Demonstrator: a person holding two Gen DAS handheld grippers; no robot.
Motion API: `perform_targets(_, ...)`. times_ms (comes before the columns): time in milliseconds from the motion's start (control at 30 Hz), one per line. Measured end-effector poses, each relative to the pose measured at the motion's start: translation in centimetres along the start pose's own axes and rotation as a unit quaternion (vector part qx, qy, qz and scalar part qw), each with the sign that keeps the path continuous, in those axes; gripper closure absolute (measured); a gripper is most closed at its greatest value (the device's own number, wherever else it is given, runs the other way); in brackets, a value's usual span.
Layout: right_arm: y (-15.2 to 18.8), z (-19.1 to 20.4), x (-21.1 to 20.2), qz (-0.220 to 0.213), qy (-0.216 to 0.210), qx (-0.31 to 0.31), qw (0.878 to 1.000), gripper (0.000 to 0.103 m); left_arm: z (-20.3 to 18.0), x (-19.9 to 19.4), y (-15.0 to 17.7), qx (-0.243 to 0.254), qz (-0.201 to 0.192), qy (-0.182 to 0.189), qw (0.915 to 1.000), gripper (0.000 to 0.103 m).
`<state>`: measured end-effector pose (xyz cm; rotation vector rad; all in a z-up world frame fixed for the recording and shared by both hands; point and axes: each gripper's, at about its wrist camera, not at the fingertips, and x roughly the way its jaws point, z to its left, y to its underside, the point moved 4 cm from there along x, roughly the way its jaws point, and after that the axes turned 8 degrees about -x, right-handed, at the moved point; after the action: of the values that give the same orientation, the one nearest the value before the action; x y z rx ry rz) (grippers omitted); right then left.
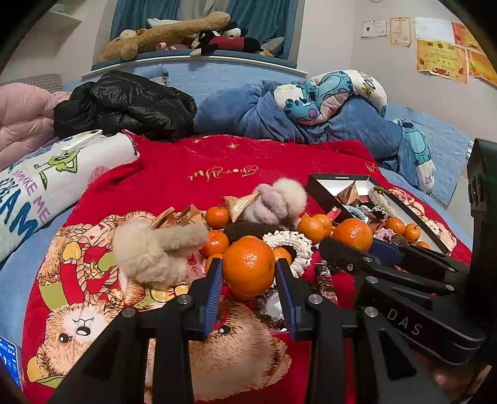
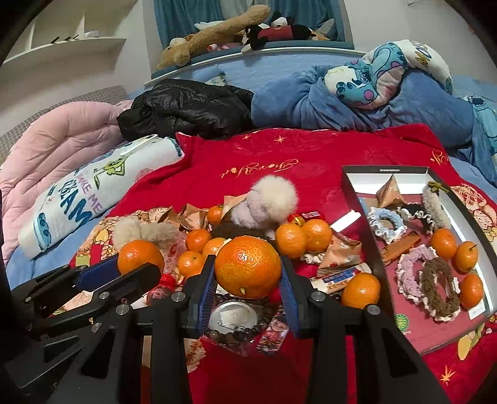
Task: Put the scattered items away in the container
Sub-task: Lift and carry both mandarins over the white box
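My left gripper [image 1: 249, 275] is shut on a mandarin [image 1: 248, 265], held above the red blanket; it also shows in the right wrist view [image 2: 136, 270] with its mandarin [image 2: 140, 256]. My right gripper [image 2: 248, 276] is shut on a larger mandarin [image 2: 248, 269]; in the left wrist view it [image 1: 363, 248] grips that mandarin [image 1: 352, 233]. The black open box [image 2: 351, 183] lies to the right, holding scrunchies [image 2: 439, 287], several mandarins [image 2: 444, 243] and a folded paper piece [image 2: 389, 191]. More mandarins [image 2: 303, 237], fluffy scrunchies [image 2: 264, 202] and snack packets [image 2: 338, 248] lie scattered left of the box.
A round mirror [image 2: 233, 315] ringed by a bead bracelet lies under my right gripper. A rolled white towel [image 2: 87, 199], black jacket [image 2: 186, 107] and blue bedding [image 2: 341, 105] surround the red blanket [image 2: 279, 155]. Plush toys [image 2: 223, 28] sit on the headboard.
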<state>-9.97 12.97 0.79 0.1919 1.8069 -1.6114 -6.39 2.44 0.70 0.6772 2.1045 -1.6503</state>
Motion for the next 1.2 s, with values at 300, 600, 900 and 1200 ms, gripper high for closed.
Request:
perform_targets(300, 0.0, -2.7, -2.0, -0.011, 0.013, 0.016, 1.0, 0.067, -3.2, -0.3, -0.1, 0.009, 0.0, 0.018, 0.9998, 0.068)
perform_targets(600, 0.5, -6.1, -5.0, -0.025, 0.038, 0.032, 0.998, 0.067, -7.4, -0.1, -0.2, 0.021, 0.007, 0.041, 0.9989, 0.068)
perform_targets(900, 1.9, -11.1, -8.3, -0.034, 0.074, 0.058, 0.995, 0.067, -12.8, 1.3, 1.4, 0.04, 0.024, 0.066, 0.9967, 0.068)
perform_targets(1200, 3.0, -14.9, -11.1, -0.051, 0.119, 0.069, 0.989, 0.067, -17.7, 2.2, 2.4, 0.048, 0.034, 0.084, 0.9947, 0.068)
